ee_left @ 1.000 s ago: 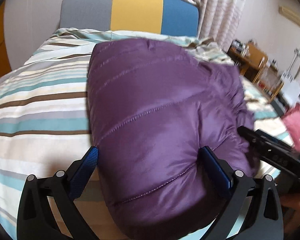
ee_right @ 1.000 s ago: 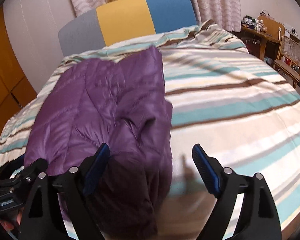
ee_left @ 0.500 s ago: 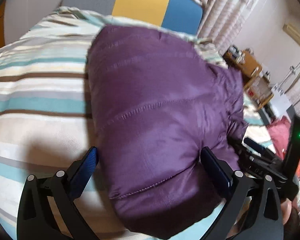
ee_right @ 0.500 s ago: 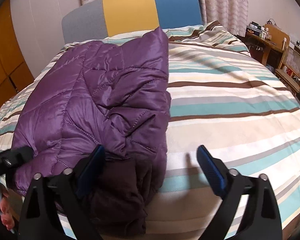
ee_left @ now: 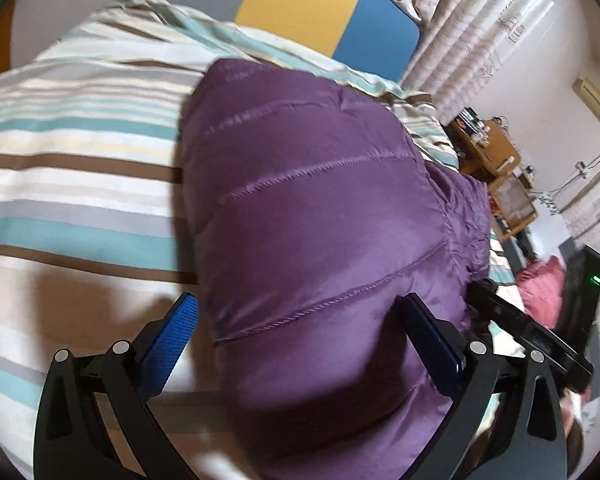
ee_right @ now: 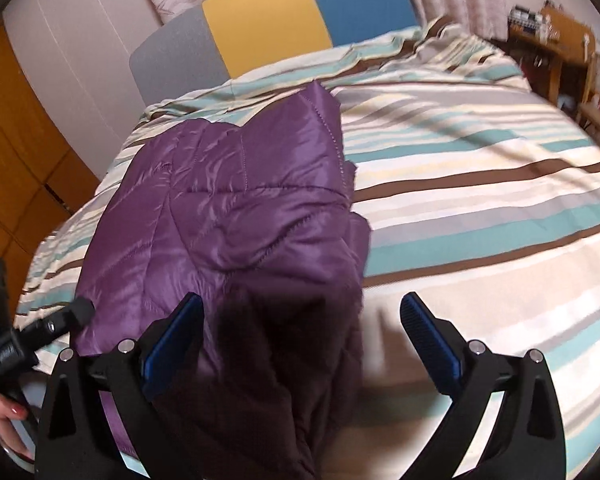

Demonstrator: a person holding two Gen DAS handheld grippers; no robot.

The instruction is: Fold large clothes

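Note:
A purple quilted jacket lies folded on the striped bed. My left gripper is open wide just above the jacket's near left corner, and the puffy fabric bulges between its blue pads without being pinched. In the right wrist view the jacket shows its rumpled right edge and dark lining. My right gripper is open over that dark edge, its left pad above the fabric and its right pad above bare bedding. Each gripper shows in the other's view: the right gripper and the left gripper.
A grey, yellow and blue headboard stands at the far end of the bed. A wooden desk and a chair are on the right, with orange cupboard doors on the left. A hand holds the left gripper.
The right gripper's jaws have spread wider and it has drawn back from the jacket's dark edge. The left gripper has rolled and shifted sideways, its jaws still wide. The jacket lies as before.

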